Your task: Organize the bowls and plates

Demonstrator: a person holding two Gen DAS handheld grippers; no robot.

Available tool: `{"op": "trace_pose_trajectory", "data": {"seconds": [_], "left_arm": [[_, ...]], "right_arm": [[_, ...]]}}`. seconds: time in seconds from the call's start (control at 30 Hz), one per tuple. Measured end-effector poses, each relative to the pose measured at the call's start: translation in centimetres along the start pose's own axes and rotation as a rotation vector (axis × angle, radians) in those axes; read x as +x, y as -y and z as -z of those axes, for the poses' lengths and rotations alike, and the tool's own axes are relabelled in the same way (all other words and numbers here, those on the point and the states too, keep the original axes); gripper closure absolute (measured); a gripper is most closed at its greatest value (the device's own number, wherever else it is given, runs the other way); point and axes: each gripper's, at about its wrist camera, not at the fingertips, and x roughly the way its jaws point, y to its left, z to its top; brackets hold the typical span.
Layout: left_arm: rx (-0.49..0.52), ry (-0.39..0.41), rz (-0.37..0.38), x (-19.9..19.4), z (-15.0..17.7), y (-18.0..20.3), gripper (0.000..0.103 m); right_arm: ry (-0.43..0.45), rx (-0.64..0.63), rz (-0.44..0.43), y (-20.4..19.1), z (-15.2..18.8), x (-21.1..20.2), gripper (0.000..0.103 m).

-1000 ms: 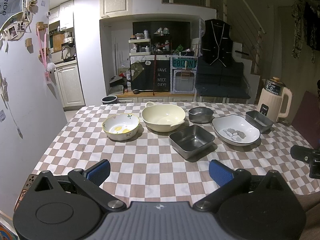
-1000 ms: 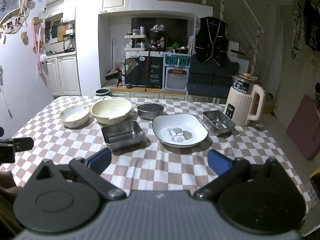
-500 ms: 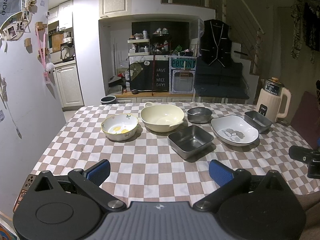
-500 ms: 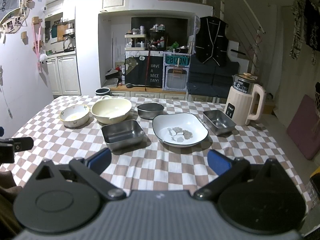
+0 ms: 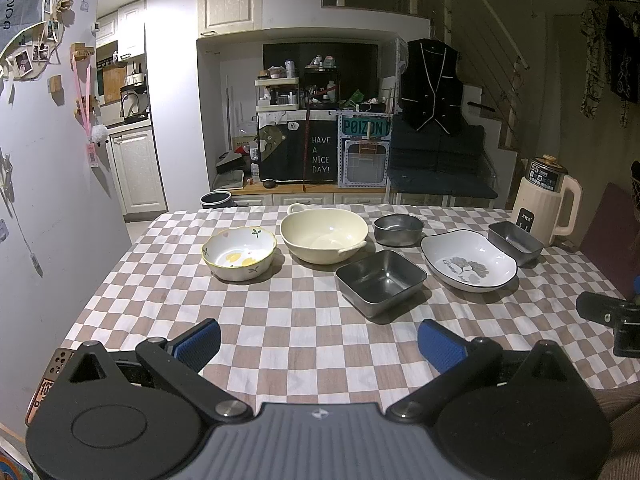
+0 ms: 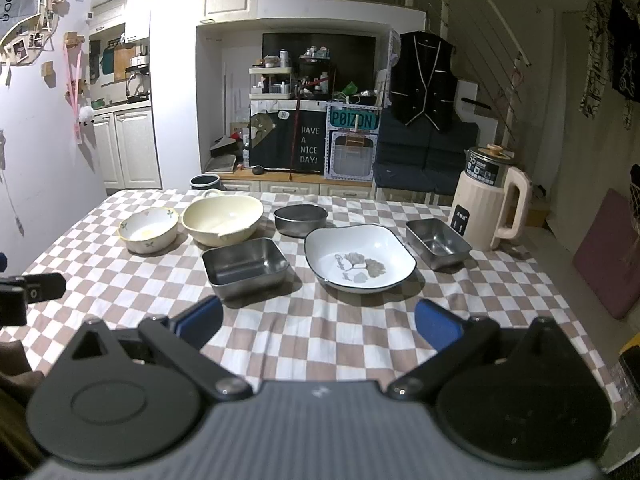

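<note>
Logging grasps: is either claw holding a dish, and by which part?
Nothing is held. The left claw and right claw are both open above the checkered tablecloth.

six empty dishes sit upright on the checked cloth, seen from the left wrist. at 10 o'clock, a white scalloped bowl (image 5: 239, 253) with yellow fruit and green leaves painted on it. just beside it toward 12, a larger cream bowl (image 5: 323, 234) with two small handles. at 1 o'clock behind, a small round steel bowl (image 5: 398, 230). nearer, at 12 to 1, a square steel tray (image 5: 381, 282), close to the cream bowl. at 2 o'clock, a white dark-rimmed plate (image 5: 468, 259) with a grey leaf print. just past it, a small rectangular steel tray (image 5: 515, 241).
</note>
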Motion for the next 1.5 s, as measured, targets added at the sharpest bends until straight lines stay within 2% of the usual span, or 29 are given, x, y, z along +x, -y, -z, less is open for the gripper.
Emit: {"op": "trace_pose_trajectory", "data": {"seconds": [0.97,1.17,1.5], "left_arm": [[-0.003,-0.002,0.001,0.0,0.0,-0.1,0.000],[0.002,-0.007,0.010,0.5,0.3,1.4,0.000],[0.029,-0.011,0.052,1.4,-1.8,2.0,0.000]], "right_arm": [[-0.001,0.000,0.001,0.0,0.0,0.0,0.000],[0.003,0.025,0.007,0.4,0.0,0.0,0.000],[0.000,0.058,0.027,1.4,-1.4,1.5,0.000]]}}
